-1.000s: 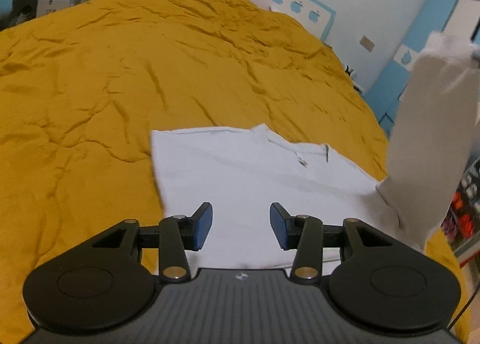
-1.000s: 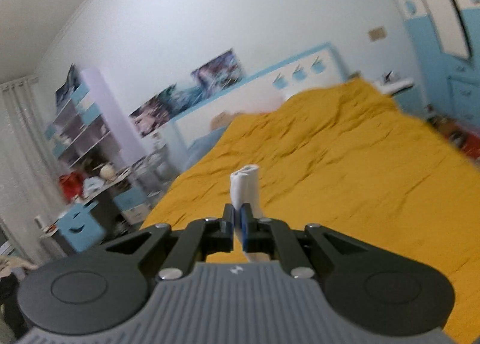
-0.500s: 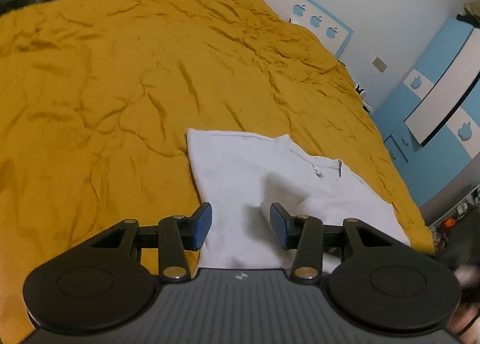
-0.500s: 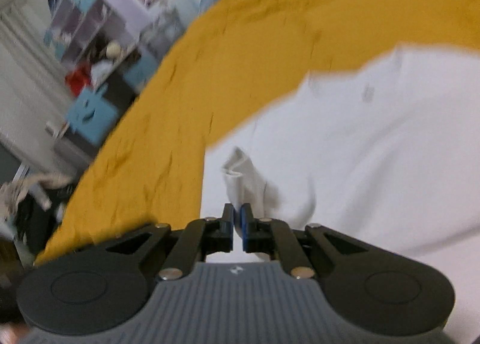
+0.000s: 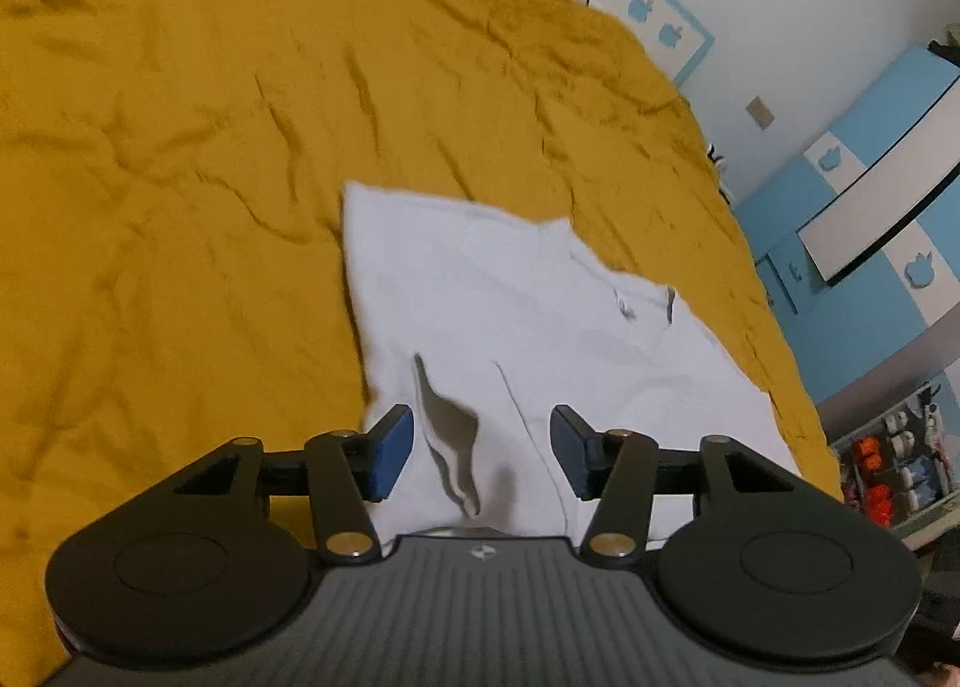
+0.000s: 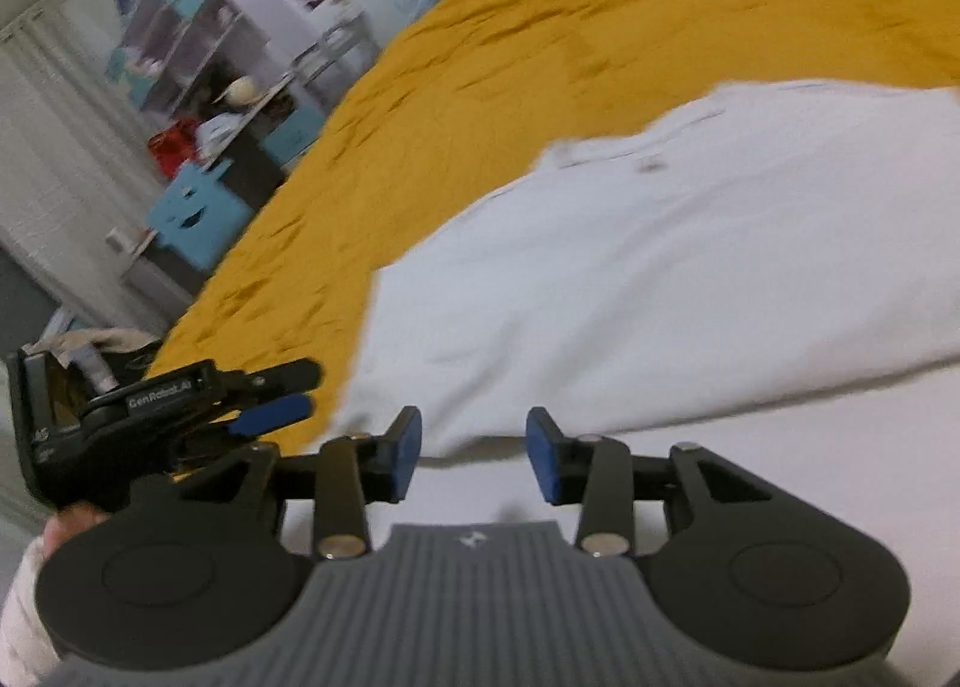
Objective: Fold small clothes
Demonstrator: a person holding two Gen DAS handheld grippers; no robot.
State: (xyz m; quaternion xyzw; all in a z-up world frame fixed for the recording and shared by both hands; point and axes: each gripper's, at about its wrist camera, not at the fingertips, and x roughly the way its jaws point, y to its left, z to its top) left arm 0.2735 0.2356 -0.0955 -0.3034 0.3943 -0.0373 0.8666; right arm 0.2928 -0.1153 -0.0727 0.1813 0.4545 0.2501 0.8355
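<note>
Left wrist view takes in most of the bed (image 5: 180,147), a broad spread of rumpled mustard cover, and on its near right part lies the white T-shirt (image 5: 510,315), collar and label away from the camera, one side already turned over the body. It looks thin, limp cotton: light, soft, nothing to break, but it will sag and wrinkle wherever it is lifted, so I'd judge a pinch at a corner or along a doubled edge the surest hold. A raised fold (image 5: 450,435) stands up just ahead of the left claw (image 5: 482,450), which hovers with its blue pads spread apart, gripping nothing.

From the right wrist view the shirt fills the near ground, blurred, and the right claw (image 6: 474,462) is likewise released, pads parted over the cloth. The left claw shows at the left, just beside it.

Shelves (image 6: 198,45), a blue box (image 6: 192,219) and clutter sit off the bed's far side, well apart; nothing lies on the shirt itself.
</note>
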